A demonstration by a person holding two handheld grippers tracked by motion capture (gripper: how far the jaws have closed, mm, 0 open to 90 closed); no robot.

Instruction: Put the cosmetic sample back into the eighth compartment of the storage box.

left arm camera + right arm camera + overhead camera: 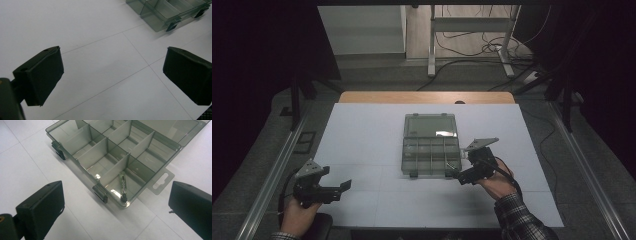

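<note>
Insp. notes, table [362, 150] w/ white top.

Organizer box [431, 156]: clear smoky plastic, lid [430, 125] swung fully open and lying flat on the far side. Sits at mid-table, slightly right of centre. Tray divided into compartments by upright partitions; two dark latches [100, 193] on the near wall, a hang tab [161, 180] on the right end. In the right gripper view, a small slim item [123, 186], glassy tube w/ dark end cap, lies in the near right corner compartment, its dark end against the near wall, tube pointing away toward the far side. Other compartments look bare as far as visible.

Right gripper [460, 176]: held in the right hand [498, 184] just at the box's near right corner, jaws pointing left and toward the box. Jaws spread wide apart, nothing between the pads; in its own view they flank the corner compartment from the near side, apart from the box. Not touching the tube item.

Left gripper [343, 186]: held in the left hand [299, 215] at near left of table, well apart from the box, pointing right. Jaws wide apart, nothing between; bare table surface under them, box corner [160, 15] seen far right in its view.

Floor beyond table: cables, desk legs [431, 50].
</note>
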